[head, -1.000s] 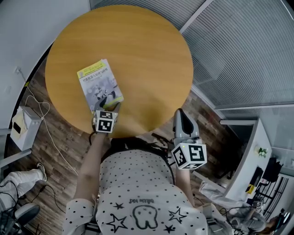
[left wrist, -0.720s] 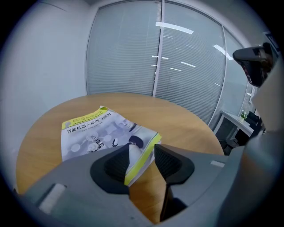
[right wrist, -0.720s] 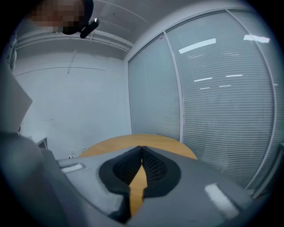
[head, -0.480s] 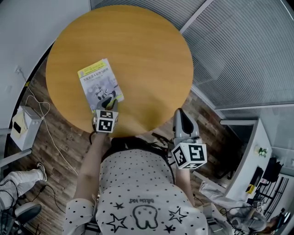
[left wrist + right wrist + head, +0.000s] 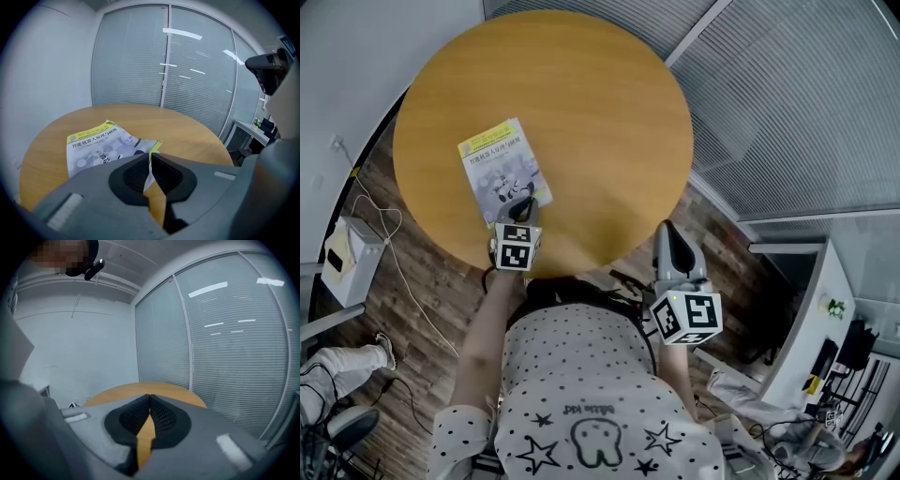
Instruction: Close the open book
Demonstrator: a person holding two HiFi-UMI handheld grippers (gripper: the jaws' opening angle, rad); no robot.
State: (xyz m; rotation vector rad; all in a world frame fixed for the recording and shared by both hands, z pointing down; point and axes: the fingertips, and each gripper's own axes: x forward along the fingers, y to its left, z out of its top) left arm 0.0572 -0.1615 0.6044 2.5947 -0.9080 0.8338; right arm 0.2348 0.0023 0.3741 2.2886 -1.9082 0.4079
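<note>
Round wooden table, book lying flat on its near-left part, cover up, yellow band along the far edge. Left gripper sits at the book's near-right corner. Its jaws have just been closing and now pinch that corner: the left gripper view shows a thin sheet edge, white with a yellow strip, caught between the pads and lifted slightly off the table. The rest of the book is flat on the wood. Right gripper is held off the table's near-right edge, over the floor, well apart from the book, jaws pressed together with nothing in them. Window blinds far right. White box on the floor at left.
</note>
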